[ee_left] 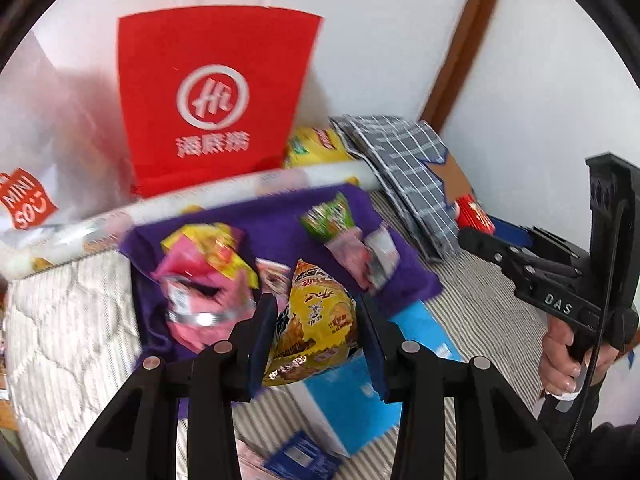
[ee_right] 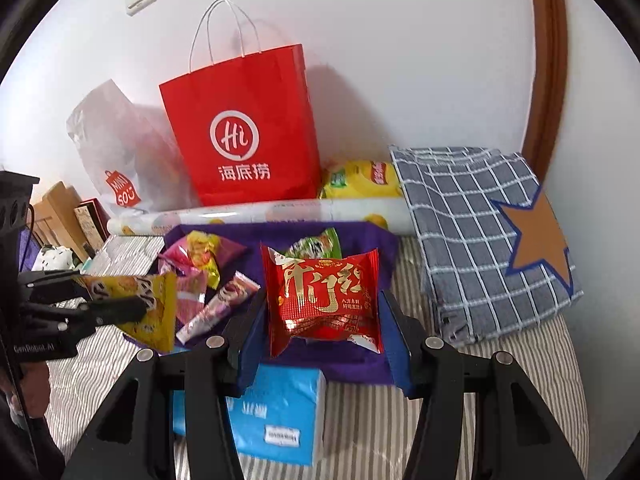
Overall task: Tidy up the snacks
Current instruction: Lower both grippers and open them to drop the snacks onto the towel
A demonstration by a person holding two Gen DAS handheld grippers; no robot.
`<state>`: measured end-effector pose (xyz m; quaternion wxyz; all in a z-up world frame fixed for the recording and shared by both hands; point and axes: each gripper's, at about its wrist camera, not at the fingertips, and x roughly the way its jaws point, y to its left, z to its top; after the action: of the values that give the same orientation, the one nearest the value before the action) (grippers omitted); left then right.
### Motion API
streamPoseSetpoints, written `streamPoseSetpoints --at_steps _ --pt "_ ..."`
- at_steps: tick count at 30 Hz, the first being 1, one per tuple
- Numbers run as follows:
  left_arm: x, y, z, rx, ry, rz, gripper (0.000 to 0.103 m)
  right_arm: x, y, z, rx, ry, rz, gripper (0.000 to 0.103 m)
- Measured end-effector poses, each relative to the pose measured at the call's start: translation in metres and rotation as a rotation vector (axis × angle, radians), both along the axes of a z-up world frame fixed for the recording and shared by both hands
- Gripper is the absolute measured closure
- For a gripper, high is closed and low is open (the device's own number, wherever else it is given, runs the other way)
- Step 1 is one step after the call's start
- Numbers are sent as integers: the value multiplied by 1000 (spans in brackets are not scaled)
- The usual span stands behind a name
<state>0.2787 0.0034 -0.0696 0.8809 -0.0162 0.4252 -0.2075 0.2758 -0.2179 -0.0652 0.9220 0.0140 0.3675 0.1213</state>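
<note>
1. You are working over a bed with a grey-and-white striped sheet (ee_right: 400, 420); its quilted mattress edge (ee_left: 72, 320) shows in your left wrist view.
2. A purple cloth (ee_right: 372, 240) lies spread on the sheet, with snack packets on it.
3. A blue box (ee_right: 280, 412) sits on the sheet, just beside the cloth's near edge.
4. A folded checked blanket with a brown star (ee_right: 480, 232) rests to the right.
5. A printed roll (ee_right: 260, 212) lies along the cloth's far edge.
6. Behind it stands a red paper bag (ee_right: 248, 128), with a yellow packet (ee_right: 360, 180) beside it.
</note>
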Motion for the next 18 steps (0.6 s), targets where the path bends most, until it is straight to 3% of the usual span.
streamPoseSetpoints --at_steps 9,18 --pt "43 20 6 -21 -4 98 64 53 15 2 6 2 54 50" --pt "86 16 -9 -27 19 121 64 110 38 -25 11 98 120 50"
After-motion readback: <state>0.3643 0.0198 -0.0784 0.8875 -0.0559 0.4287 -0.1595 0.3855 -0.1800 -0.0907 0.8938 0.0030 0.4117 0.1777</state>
